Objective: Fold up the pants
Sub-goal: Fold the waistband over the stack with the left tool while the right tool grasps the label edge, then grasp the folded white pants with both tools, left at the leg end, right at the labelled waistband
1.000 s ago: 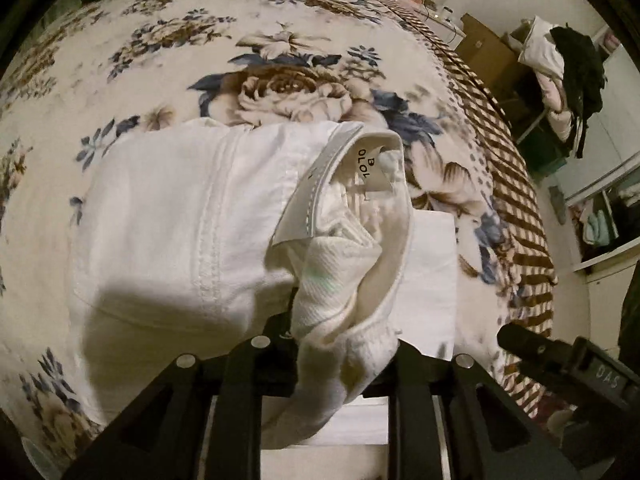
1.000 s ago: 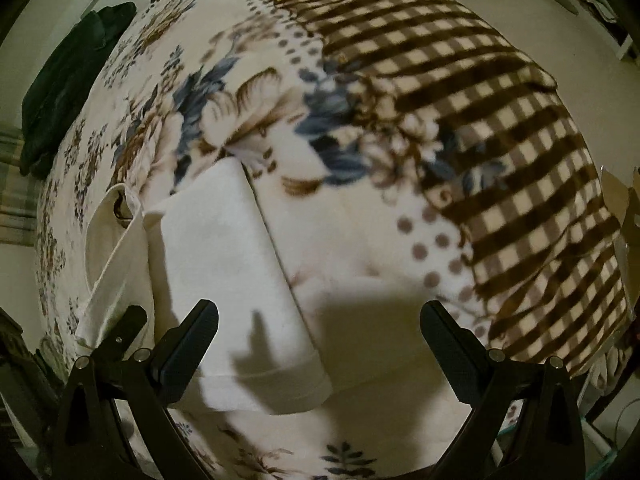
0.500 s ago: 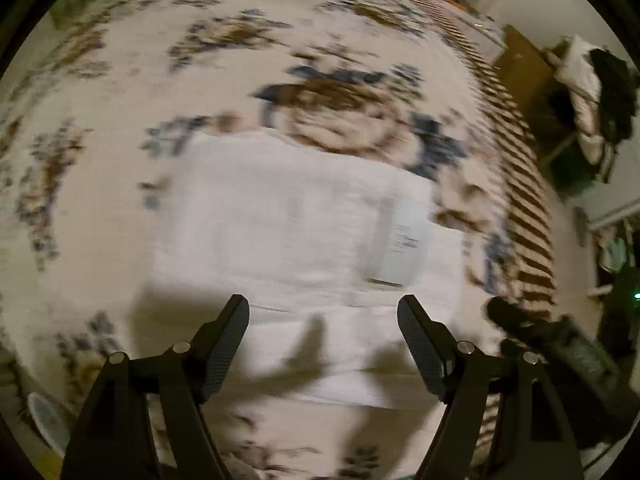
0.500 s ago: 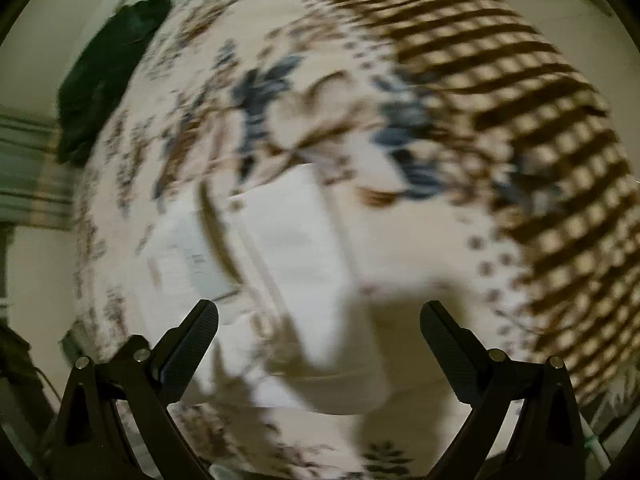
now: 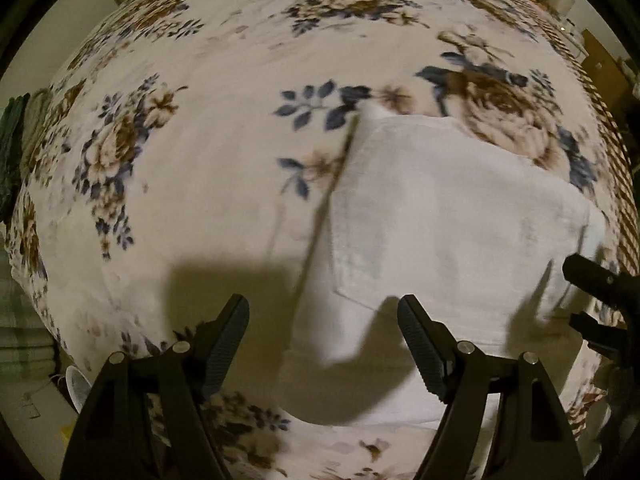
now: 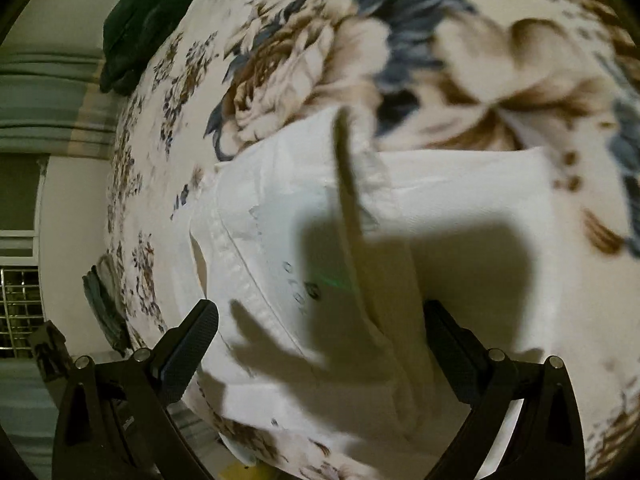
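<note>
Materials, surface finish
Pants (image 5: 448,216): white matt woven cloth. Blanket (image 5: 200,168): soft fleecy floral cloth. Gripper fingers (image 5: 420,344): matt black ribbed plastic.

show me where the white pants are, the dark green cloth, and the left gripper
pants (image 5: 440,216): left wrist view, flat folded top.
green cloth (image 6: 148,12): right wrist view, its middle.
left gripper (image 5: 322,344): left wrist view, gap between open fingertips.
</note>
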The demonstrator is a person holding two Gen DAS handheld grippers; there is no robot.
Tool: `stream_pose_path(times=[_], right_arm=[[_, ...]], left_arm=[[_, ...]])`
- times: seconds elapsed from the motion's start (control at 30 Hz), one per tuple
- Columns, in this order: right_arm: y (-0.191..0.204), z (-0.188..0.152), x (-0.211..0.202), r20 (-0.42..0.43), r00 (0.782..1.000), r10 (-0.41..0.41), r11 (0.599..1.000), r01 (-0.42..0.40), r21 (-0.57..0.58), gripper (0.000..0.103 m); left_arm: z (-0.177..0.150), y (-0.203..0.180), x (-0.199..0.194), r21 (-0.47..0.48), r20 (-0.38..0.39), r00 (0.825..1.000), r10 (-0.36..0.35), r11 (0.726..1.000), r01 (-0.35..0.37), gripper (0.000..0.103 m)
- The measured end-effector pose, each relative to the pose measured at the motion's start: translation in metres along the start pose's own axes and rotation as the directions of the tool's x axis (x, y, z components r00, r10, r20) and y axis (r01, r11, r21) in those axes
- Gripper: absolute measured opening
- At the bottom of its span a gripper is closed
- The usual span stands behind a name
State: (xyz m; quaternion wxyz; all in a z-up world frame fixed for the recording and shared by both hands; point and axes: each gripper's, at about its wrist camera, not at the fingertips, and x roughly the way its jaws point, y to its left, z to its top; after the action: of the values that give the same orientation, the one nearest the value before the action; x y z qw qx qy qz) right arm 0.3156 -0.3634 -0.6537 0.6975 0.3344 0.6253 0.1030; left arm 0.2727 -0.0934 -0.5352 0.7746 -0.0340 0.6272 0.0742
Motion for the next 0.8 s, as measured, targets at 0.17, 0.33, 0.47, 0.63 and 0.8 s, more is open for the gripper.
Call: stream_pose_path(times=[0.17, 0.33, 0.47, 0.63, 0.8], right_arm=[[0.013, -0.004, 0.012, 0.044, 0.998, -0.039, 0.999, 0.041, -0.034, 0.069], [0.023, -0.013, 0.007, 0.090, 0.991, -0.102, 0.991, 0.109, -0.079, 0.028], [0.033, -0.021, -0.013, 0.139, 0.982, -0.125, 0.986, 0.139, -0.089, 0.017], [0.031, -0.028, -0.047, 0.190, 0.975, -0.118, 0.990, 0.130, -0.051, 0.015], [-0.003, -0.043, -0.095, 0.225, 0.964, -0.144, 0.990, 0.141, 0.028, 0.015]], left_arm=[[-0.002, 0.008, 0.004, -0.017, -0.017, 1.000, -0.012, 1.000, 0.012, 0.075], [-0.003, 0.010, 0.005, -0.021, -0.024, 1.000, -0.017, 1.000, 0.017, 0.075], [-0.001, 0.010, 0.002, -0.022, -0.026, 0.999, -0.024, 1.000, 0.023, 0.075], [0.004, 0.010, -0.012, -0.024, -0.004, 0.998, -0.061, 0.998, 0.061, 0.075], [0.013, 0.009, -0.020, -0.041, -0.005, 0.990, -0.138, 0.990, 0.137, 0.075]])
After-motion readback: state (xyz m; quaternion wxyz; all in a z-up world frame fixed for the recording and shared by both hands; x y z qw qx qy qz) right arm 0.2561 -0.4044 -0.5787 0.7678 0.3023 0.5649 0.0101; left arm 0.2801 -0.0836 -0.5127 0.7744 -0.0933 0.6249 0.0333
